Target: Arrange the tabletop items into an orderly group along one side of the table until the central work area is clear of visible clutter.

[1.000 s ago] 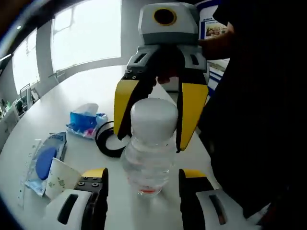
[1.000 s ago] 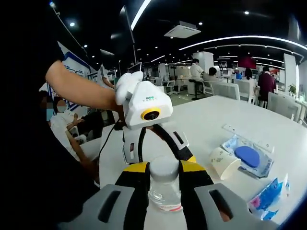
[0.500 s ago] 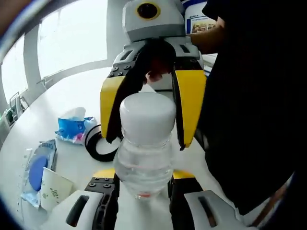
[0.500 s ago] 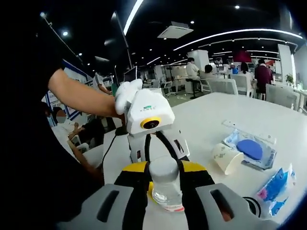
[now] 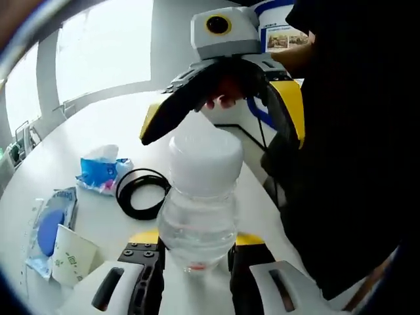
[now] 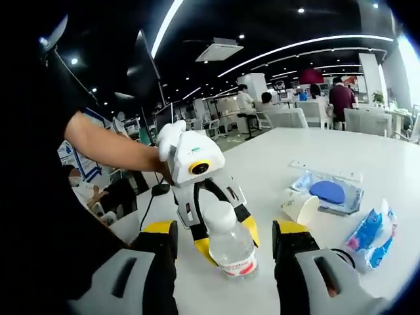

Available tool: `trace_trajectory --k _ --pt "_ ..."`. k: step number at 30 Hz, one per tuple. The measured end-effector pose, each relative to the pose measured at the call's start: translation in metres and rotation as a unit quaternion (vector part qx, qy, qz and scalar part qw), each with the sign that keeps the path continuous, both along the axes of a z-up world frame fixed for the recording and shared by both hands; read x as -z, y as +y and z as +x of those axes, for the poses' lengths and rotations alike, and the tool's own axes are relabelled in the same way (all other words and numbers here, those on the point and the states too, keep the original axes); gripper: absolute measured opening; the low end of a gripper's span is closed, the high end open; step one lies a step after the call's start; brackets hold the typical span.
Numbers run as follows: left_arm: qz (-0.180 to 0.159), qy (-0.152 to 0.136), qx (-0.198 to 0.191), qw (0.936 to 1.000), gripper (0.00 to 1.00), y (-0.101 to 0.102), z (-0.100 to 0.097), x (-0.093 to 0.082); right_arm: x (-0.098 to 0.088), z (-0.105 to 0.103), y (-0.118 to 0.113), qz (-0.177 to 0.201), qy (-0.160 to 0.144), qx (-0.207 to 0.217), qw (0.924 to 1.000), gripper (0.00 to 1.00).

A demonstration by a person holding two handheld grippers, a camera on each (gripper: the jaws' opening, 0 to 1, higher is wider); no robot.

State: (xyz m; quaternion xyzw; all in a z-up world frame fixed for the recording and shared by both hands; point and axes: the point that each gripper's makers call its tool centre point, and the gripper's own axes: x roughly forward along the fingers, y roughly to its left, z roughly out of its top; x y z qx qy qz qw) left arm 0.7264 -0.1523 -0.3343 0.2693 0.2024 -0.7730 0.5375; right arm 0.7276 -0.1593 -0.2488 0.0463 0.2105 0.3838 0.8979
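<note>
A clear water bottle (image 5: 199, 210) with a white cap stands upright on the white surface (image 5: 98, 125), gripped low on its body by the left tongs (image 5: 195, 259), whose yellow-tipped jaws press against both sides. In the right gripper view the same bottle (image 6: 226, 241) stands between the left tongs (image 6: 226, 236) facing the camera. The right tongs (image 6: 225, 246) are spread wide, their jaws standing clear on either side of the bottle and holding nothing; in the left gripper view they (image 5: 220, 111) hang open above and behind the cap. Off to the side lie a black ring (image 5: 142, 193), a blue tissue pack (image 5: 100, 172), a paper cup (image 5: 71, 256) on its side, and a clear packet with a blue disc (image 5: 47, 226)
</note>
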Motion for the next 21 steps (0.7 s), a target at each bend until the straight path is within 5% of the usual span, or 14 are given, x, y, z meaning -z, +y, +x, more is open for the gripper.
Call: trace_trajectory --k 21 --pt "-0.026 0.028 -0.053 0.9979 0.32 -0.004 -0.002 -0.019 0.01 -0.009 -0.014 0.004 0.011 0.029 0.9995 0.59"
